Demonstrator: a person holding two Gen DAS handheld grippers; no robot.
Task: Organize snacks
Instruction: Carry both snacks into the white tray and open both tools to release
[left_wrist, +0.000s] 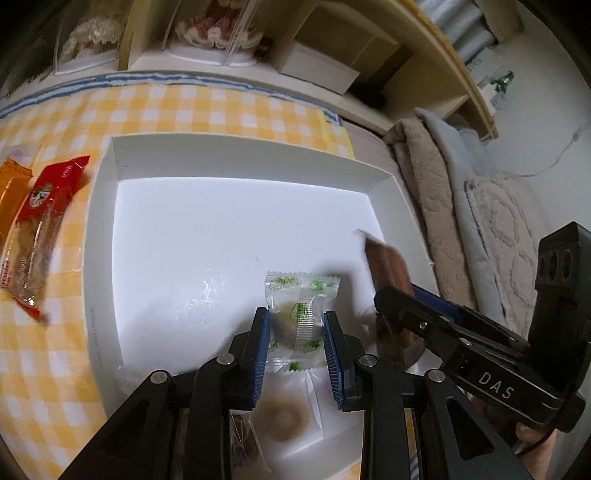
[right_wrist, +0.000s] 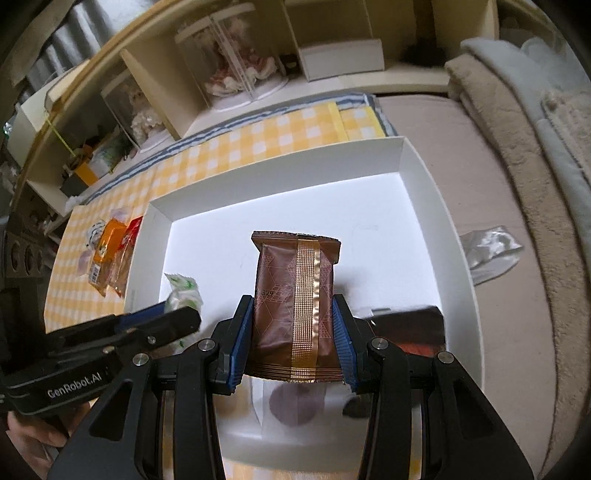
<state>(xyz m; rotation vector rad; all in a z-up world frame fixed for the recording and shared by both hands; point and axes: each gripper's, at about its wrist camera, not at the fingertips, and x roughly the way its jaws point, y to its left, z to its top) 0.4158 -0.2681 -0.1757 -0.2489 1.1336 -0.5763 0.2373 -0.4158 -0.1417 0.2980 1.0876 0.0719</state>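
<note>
My left gripper (left_wrist: 295, 315) is shut on a clear packet with green print (left_wrist: 301, 295), held just above the floor of a white open box (left_wrist: 240, 158). Close on its right, my right gripper (left_wrist: 400, 293) carries a brown packet (left_wrist: 384, 258). In the right wrist view that gripper (right_wrist: 291, 301) is shut on the brown packet with a gold stripe (right_wrist: 295, 280), upright over the same box (right_wrist: 280, 173). The left gripper (right_wrist: 177, 310) and its clear packet (right_wrist: 183, 291) show at the left. Under the fingers, a clear packet with a round biscuit (left_wrist: 282, 417) lies in the box.
A red packet (left_wrist: 40, 225) and an orange packet (left_wrist: 11, 192) lie on the yellow checked cloth (left_wrist: 221, 107) left of the box. A dark packet (right_wrist: 410, 328) sits in the box's right part. A silver wrapper (right_wrist: 491, 251) lies outside the box, by folded blankets (right_wrist: 535, 147). Shelves (right_wrist: 332, 44) stand behind.
</note>
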